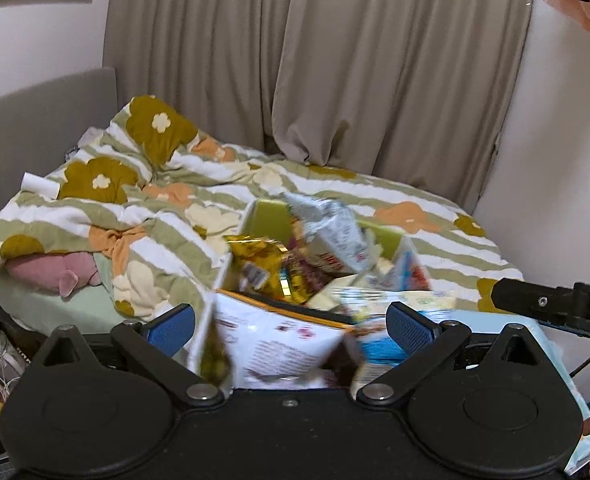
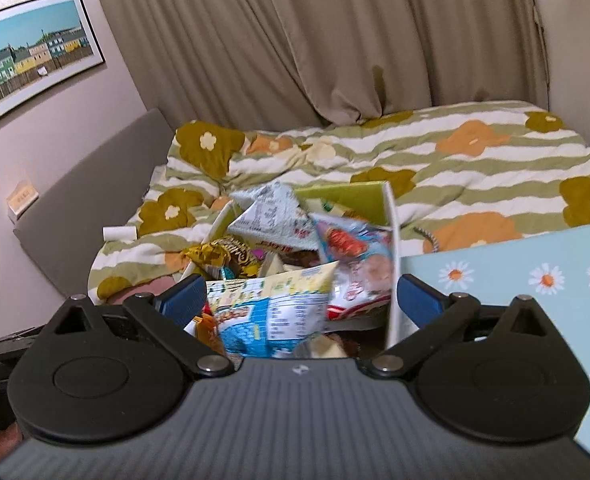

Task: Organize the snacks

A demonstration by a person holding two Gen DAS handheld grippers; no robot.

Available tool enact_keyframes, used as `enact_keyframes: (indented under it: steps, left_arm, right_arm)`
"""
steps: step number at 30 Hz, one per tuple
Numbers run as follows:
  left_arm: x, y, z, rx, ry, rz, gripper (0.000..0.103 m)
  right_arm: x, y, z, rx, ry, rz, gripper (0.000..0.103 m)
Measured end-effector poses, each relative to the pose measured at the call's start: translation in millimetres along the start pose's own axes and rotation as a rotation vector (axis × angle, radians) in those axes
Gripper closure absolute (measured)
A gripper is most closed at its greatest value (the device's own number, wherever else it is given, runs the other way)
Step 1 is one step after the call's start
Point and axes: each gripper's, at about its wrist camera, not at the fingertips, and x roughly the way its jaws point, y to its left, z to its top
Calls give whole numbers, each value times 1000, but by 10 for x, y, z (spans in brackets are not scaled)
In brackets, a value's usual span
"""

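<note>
A white box with a green inside (image 1: 269, 216) stands on the bed, heaped with snack packets. In the left wrist view a gold packet (image 1: 261, 256), a silver-white packet (image 1: 335, 232) and a white printed packet (image 1: 279, 340) show. My left gripper (image 1: 290, 326) is open just before the box's near side, pads clear of the packets. In the right wrist view my right gripper (image 2: 301, 300) is open wide over a blue, white and yellow packet (image 2: 271, 312). A red-pink packet (image 2: 355, 256) lies behind it. The box's white right wall (image 2: 393, 264) stands just inside the right pad.
The flowered quilt (image 2: 475, 168) covers the bed, with beige curtains (image 1: 335, 60) behind. A light-blue daisy-patterned board (image 2: 535, 280) lies right of the box. A pink plush toy (image 1: 55, 276), a white roll (image 1: 39, 186) and a grey headboard (image 2: 87, 200) are at the left.
</note>
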Motion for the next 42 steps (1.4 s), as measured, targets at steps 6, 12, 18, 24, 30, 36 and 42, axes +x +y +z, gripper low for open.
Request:
enact_keyframes:
  steps: [6, 12, 18, 24, 30, 36, 42]
  left_arm:
    - [-260, -523, -107, 21, -46, -17, 0]
    - [-531, -1027, -257, 35, -93, -24, 0]
    - [-847, -1448, -415, 53, -142, -23, 0]
    - [-1105, -1850, -552, 107, -175, -35, 0]
    - [-1315, -2080, -642, 193, -212, 20, 0]
    - [-1382, -2115, -779, 265, -212, 88, 0]
    - [-1378, -2085, -851, 270, -189, 92, 0]
  right_arm:
    - [-401, -369, 15, -2, -33, -10, 0]
    - [-839, -803, 4, -5, -68, -40, 0]
    - [-1311, -1195, -37, -26, -105, -95, 0]
    - [-1762, -1464, -122, -57, -138, -144, 0]
    - [-2111, -1632, -199, -69, -147, -199, 0]
    - [-2272, -1682, -369, -100, -123, -280, 0]
    - [-2318, -1701, -523, -113, -82, -316, 0]
